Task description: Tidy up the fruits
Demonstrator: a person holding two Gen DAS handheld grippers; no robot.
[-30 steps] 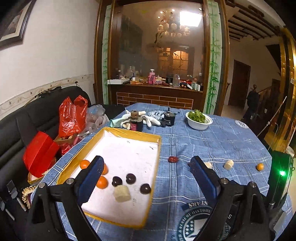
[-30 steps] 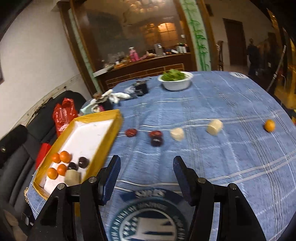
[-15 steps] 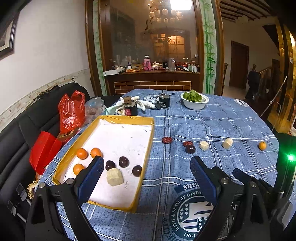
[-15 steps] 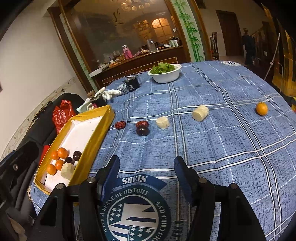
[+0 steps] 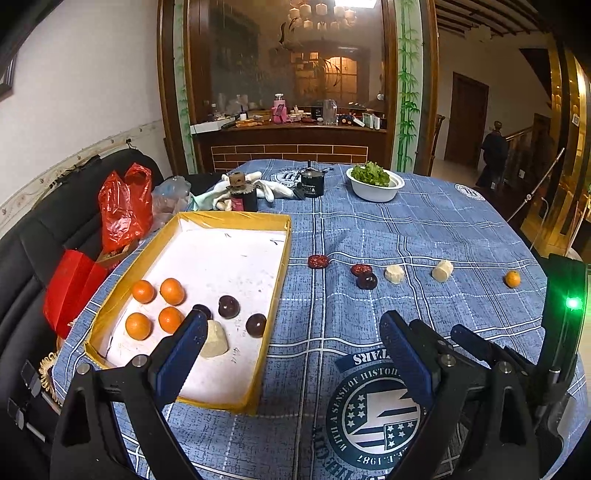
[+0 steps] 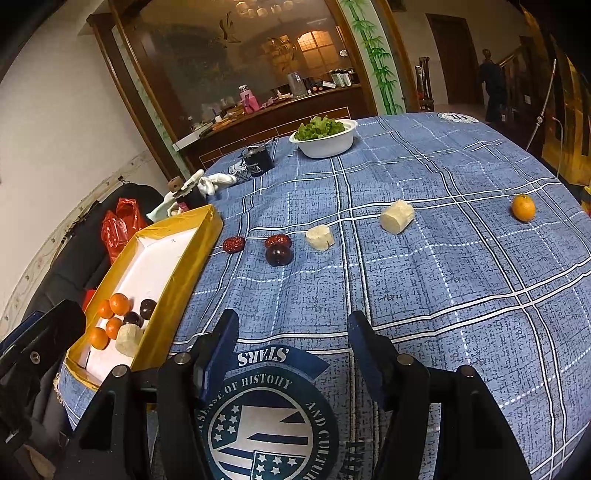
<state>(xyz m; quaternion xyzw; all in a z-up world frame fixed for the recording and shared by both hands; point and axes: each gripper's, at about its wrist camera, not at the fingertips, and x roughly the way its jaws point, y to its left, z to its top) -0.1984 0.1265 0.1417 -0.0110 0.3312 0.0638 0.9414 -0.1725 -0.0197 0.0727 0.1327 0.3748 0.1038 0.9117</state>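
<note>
Lettuce bowl (image 6: 325,142) beyond scattered fruit (image 6: 320,237)

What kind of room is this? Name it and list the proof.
Likely a home dining room: a clothed round table, a bowl of greens, a cluttered brick-fronted counter under a chandelier, and a black sofa alongside.

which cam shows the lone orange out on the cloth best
The right wrist view: the lone orange sits large and unobstructed on the tablecloth, its stem dimple visible. In the left wrist view the same orange is smaller, near the right edge, though also unobstructed.
</note>
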